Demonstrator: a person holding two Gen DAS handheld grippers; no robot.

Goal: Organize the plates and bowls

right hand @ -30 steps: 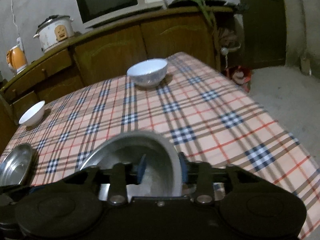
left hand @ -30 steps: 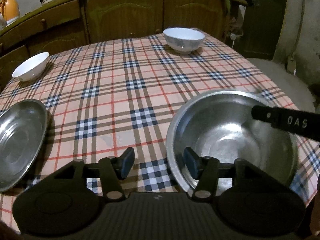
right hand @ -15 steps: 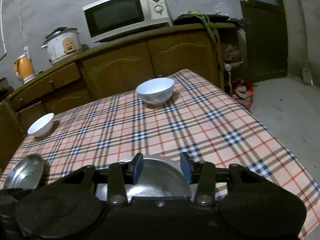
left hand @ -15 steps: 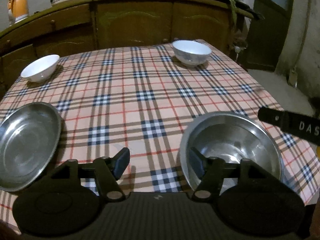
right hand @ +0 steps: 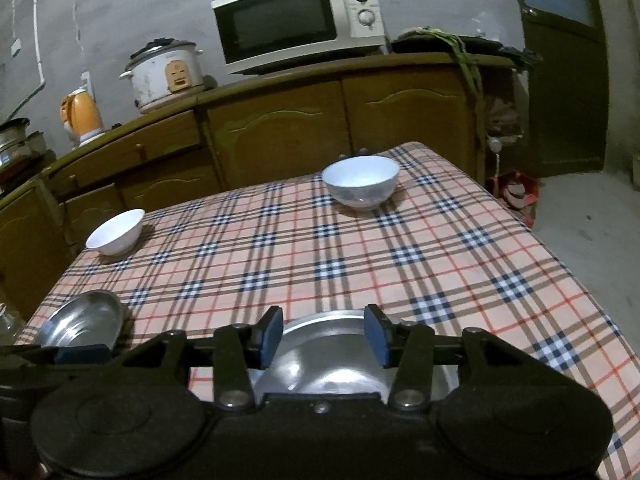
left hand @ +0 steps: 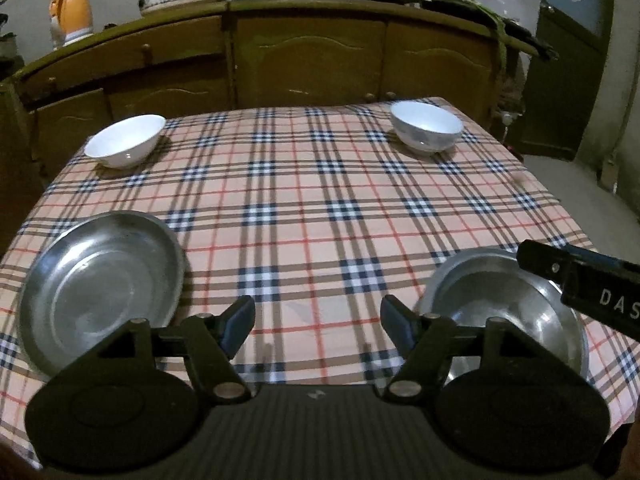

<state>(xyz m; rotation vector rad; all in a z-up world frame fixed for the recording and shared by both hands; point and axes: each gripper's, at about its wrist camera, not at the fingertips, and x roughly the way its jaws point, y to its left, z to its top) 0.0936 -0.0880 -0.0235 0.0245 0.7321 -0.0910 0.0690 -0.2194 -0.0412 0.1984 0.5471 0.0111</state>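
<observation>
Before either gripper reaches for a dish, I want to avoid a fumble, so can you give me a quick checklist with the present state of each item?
1. Left gripper empty: ok, jaws opening, only tablecloth between them.
2. Right gripper empty: ok, jaws opening, nothing pinched; the right steel plate lies beneath.
3. Left steel plate flat on the cloth: ok.
4. White bowl and blue-white bowl upright, apart: ok.
5. Both bowls empty: ok.
6. Right steel plate fully on the table: cannot tell, near edge hidden.
</observation>
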